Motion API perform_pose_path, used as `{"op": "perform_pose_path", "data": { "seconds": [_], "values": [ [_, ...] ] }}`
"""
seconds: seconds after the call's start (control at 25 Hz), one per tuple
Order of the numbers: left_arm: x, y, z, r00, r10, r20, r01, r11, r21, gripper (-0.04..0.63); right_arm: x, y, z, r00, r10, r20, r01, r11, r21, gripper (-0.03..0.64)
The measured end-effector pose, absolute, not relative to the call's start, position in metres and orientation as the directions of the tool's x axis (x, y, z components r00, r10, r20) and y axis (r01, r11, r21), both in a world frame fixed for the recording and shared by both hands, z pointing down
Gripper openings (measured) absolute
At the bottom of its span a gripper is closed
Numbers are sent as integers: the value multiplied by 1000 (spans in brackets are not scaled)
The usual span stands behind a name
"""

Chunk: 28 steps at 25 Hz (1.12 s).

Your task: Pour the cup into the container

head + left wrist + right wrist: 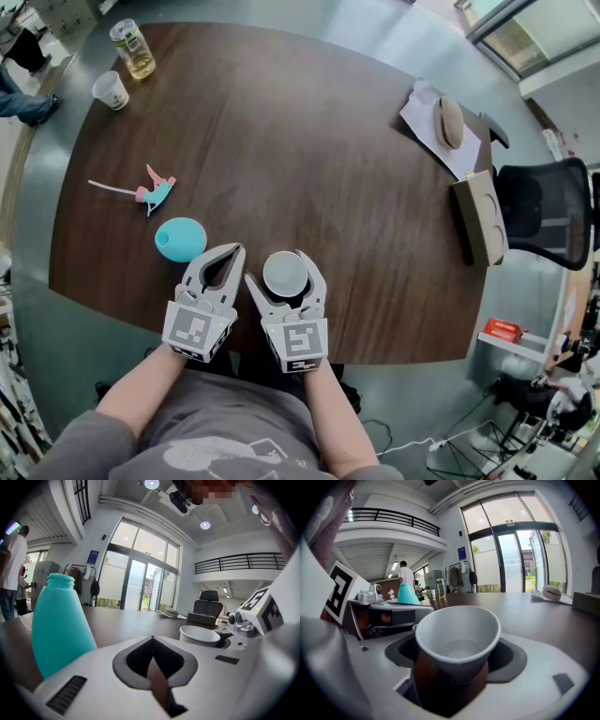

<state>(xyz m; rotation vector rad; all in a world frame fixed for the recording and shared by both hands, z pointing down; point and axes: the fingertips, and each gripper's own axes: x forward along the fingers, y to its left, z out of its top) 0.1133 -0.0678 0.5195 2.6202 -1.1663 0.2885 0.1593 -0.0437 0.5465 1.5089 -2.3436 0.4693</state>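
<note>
A white paper cup stands near the table's front edge, between the jaws of my right gripper. In the right gripper view the cup looks empty and leans a little toward the camera, with dark gaps between it and the pads, so this gripper is open around it. A teal bottle with an open neck stands just left of my left gripper. That gripper is shut on nothing. The left gripper view has the bottle close on the left and the cup to the right.
A pink and teal sprayer head lies beyond the bottle on the brown table. A second paper cup and a glass of yellow liquid stand far left. Papers, a cardboard box and an office chair sit at the right.
</note>
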Motion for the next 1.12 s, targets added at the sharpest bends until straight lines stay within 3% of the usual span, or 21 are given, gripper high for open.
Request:
{"op": "perform_pose_path", "data": {
  "seconds": [0.8,1.12],
  "values": [
    [105,-47,482,637,-732,241,-770,-621,147,8,181,3,524,-354,-815,459,-927,373,-53,385],
    [105,-47,448,611,-768,193,-792,-592,154,8,202,9,472,-336,-868,365,-935,353,-23,385]
  ]
}}
